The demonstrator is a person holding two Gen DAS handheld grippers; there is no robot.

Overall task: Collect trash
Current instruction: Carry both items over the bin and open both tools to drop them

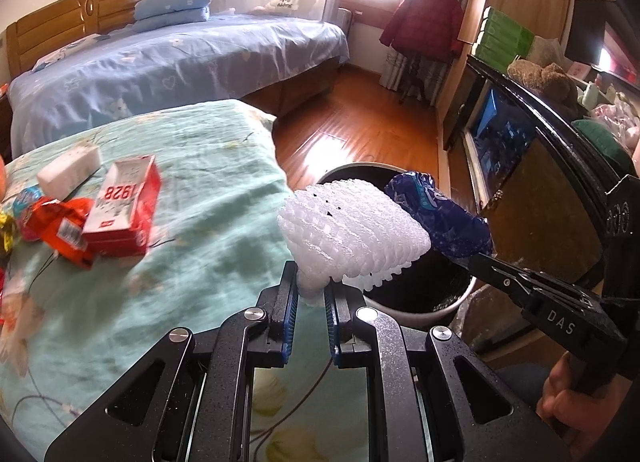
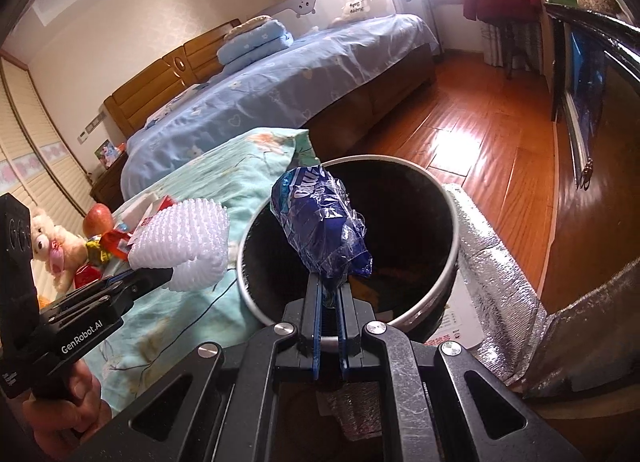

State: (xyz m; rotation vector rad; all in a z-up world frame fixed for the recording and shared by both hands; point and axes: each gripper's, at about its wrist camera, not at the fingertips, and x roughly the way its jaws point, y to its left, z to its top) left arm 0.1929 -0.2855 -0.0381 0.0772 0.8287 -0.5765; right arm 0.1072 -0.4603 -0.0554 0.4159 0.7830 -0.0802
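Observation:
My left gripper is shut on a white foam fruit net and holds it at the edge of the green-covered table, next to the bin; the net also shows in the right wrist view. My right gripper is shut on a crumpled blue plastic wrapper and holds it over the open mouth of the round black trash bin. The wrapper and bin also show in the left wrist view. A red and white "1928" box, red wrappers and a white box lie on the table.
The table has a green floral cloth. An apple and a teddy bear sit at its far side. A silver foil bag lies right of the bin. A blue bed stands behind, and a cabinet stands right.

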